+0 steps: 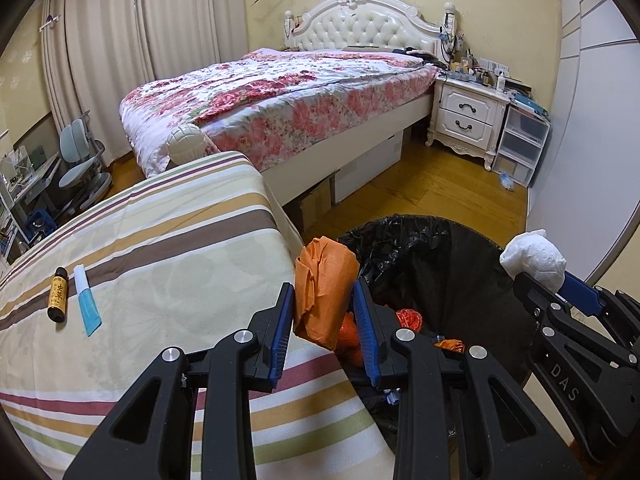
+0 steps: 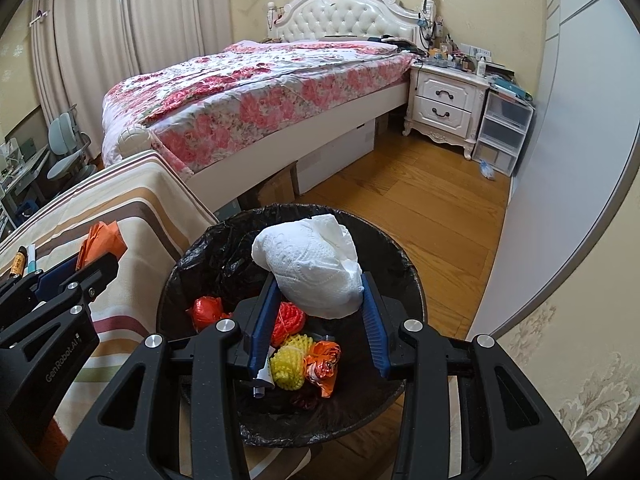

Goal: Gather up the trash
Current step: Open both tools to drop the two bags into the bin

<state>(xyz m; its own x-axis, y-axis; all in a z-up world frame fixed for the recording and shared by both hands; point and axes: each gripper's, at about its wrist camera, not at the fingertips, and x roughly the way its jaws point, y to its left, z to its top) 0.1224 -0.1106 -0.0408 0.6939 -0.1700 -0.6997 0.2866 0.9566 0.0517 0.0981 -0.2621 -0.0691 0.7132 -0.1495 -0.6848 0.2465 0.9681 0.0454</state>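
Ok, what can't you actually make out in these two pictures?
- Bottom of the trash bin: right wrist view, covered by trash and the held white tissue wad.
- Brown bottle label: left wrist view, too small to read.
- Nightstand clutter: both views, too small.

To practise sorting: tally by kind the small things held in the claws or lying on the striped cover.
Crumpled wads: 2, the orange wad and the white wad
Small bottles: 1, the brown bottle
Tubes: 1, the blue and white tube
Total: 4
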